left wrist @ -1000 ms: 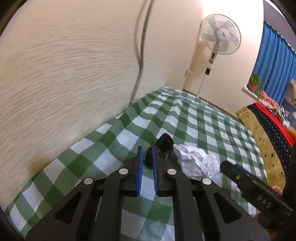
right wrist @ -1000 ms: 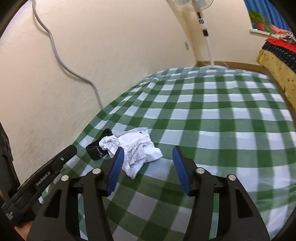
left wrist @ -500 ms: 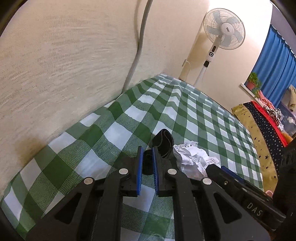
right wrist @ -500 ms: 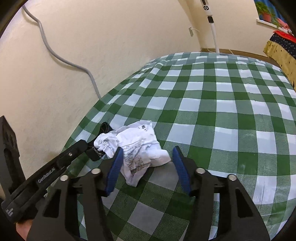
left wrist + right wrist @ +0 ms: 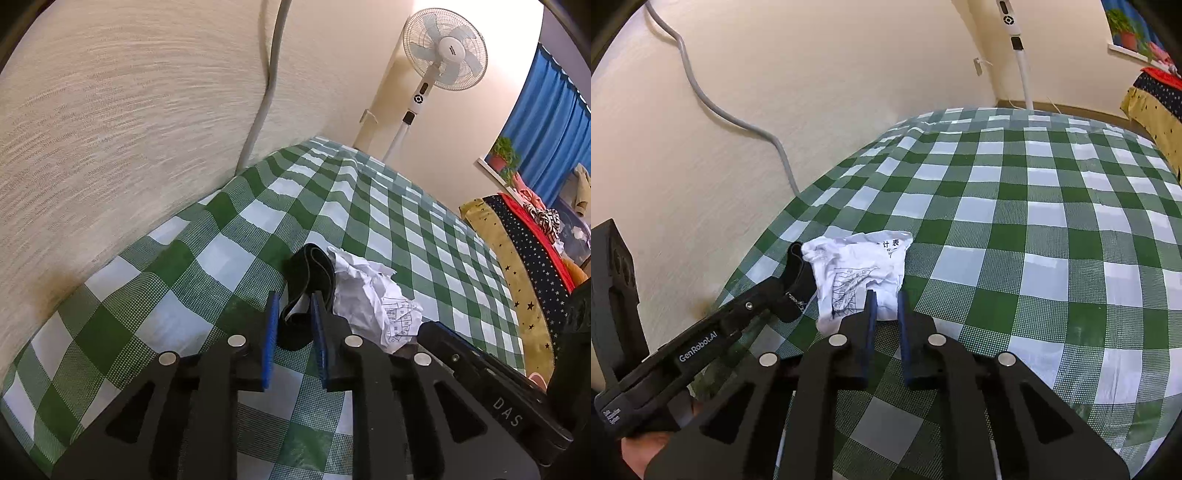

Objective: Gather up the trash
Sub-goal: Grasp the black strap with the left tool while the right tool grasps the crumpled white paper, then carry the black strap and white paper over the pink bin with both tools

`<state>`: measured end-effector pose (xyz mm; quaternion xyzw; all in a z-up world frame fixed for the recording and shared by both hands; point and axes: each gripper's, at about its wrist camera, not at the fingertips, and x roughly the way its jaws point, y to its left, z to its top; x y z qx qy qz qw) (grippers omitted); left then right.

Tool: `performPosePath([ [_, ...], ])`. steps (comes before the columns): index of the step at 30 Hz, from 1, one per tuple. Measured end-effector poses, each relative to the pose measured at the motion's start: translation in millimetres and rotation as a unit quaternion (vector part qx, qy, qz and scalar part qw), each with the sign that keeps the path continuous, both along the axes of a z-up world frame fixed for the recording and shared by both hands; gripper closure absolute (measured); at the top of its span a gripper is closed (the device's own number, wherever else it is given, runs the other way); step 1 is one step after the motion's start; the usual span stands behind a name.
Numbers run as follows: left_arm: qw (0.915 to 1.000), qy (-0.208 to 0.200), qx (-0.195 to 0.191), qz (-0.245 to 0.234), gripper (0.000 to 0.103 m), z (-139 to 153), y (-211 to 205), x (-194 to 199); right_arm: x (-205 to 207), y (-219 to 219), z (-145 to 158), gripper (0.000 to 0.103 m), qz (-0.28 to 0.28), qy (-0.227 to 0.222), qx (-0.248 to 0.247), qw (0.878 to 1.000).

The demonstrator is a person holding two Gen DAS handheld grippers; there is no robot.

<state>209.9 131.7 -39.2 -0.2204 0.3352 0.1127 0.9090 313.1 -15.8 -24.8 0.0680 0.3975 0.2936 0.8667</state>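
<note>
Here the right gripper (image 5: pixel 884 308), which a second ago stood with its jaws spread wide before the paper (image 5: pixel 858 275), has its jaws drawn nearly together on the near edge of that crumpled sheet; the pinch looks made, though the contact itself is partly hidden by the fingers. The left gripper (image 5: pixel 294 314) keeps its narrow gap and has come closer over the same interval, so that the band (image 5: pixel 308 280), a dark loop, now lies between its fingertips; whether the pads press it cannot be told. Paper and band lie touching each other on the checked cloth (image 5: pixel 1015 229), near the wall (image 5: pixel 110 122), the band on the wall side. Judged from this, one piece of trash is secured and ready to lift, and the second is about to be taken. Around them stand a grey cable (image 5: pixel 713 107) on the wall, a fan (image 5: pixel 443 61) beyond the cloth, a blue curtain (image 5: pixel 543 125) and a starred blanket (image 5: pixel 532 280) well apart. The two grippers work close together, so a lift may drag band and paper against each other.
</note>
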Motion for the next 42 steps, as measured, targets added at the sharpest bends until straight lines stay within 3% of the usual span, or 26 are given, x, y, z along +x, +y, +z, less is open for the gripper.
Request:
performPosePath([
  [8, 1.0, 0.004, -0.001, -0.009, 0.086, -2, -2, 2, -4, -2, 2, 0.092, -0.006, -0.011, 0.001, 1.0],
  [19, 0.9999, 0.001, -0.006, -0.01, 0.097, 0, -5, 0, -18, -24, 13, 0.093, -0.032, -0.029, -0.007, 0.999],
  [27, 0.9997, -0.011, -0.008, -0.021, 0.1, 13, -11, -11, -41, -42, 36, 0.096, -0.046, -0.054, -0.022, 0.997],
  [42, 0.9966, -0.036, 0.025, -0.07, 0.1, 54, -47, -47, -98, -95, 92, 0.096, -0.089, -0.096, -0.026, 0.991],
])
